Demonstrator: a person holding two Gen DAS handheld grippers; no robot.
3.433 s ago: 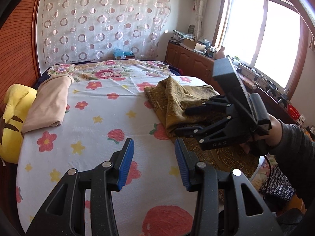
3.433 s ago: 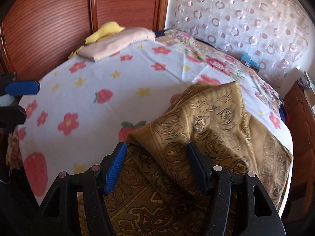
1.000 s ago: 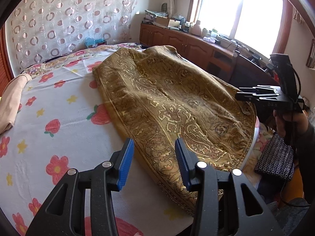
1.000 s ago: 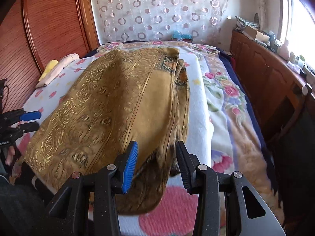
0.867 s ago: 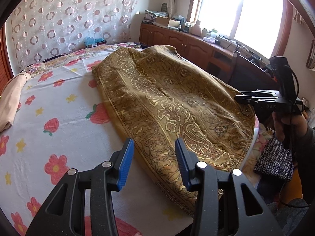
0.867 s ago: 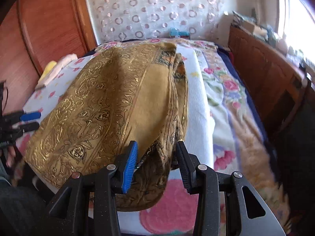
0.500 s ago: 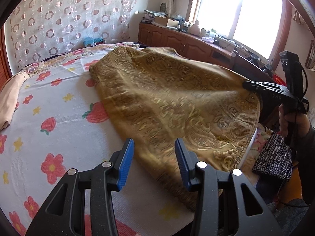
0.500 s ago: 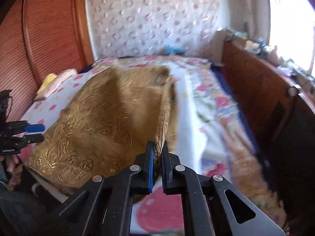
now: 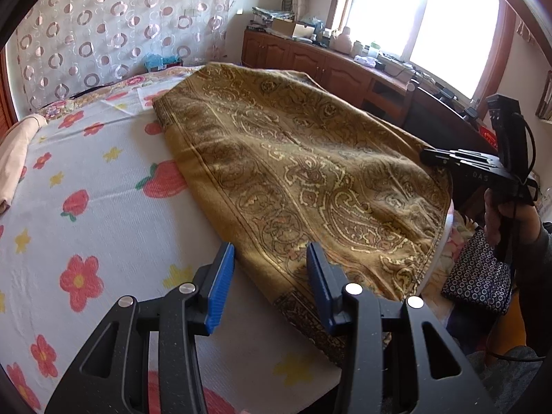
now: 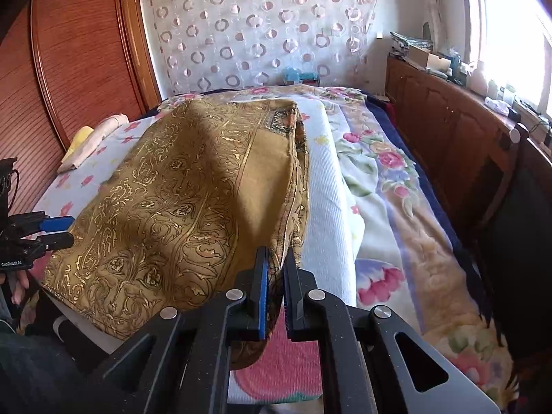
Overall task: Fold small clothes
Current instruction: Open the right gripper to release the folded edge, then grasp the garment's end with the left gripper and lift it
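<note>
A gold-brown paisley cloth [image 9: 293, 158] lies spread across the bed; it also shows in the right wrist view [image 10: 193, 200]. My left gripper [image 9: 269, 258] is open, its blue pads straddling the cloth's near left edge. My right gripper [image 10: 275, 262] is shut on the cloth's near right edge, lifting it slightly. The right gripper also shows in the left wrist view [image 9: 427, 155] at the cloth's right corner. The left gripper shows in the right wrist view [image 10: 63, 231] at the cloth's left side.
The bed has a white flowered sheet [image 9: 86, 207]. A folded beige garment [image 9: 13, 151] and a yellow pillow [image 10: 81, 138] lie at the headboard side. A wooden cabinet [image 10: 448, 138] runs along the bed's right. A dotted dark bag [image 9: 479, 272] sits below the bed corner.
My right gripper has shut on the cloth's edge, which it straddled open a second ago. The cloth, bunched earlier, is now spread out. My left gripper stays open.
</note>
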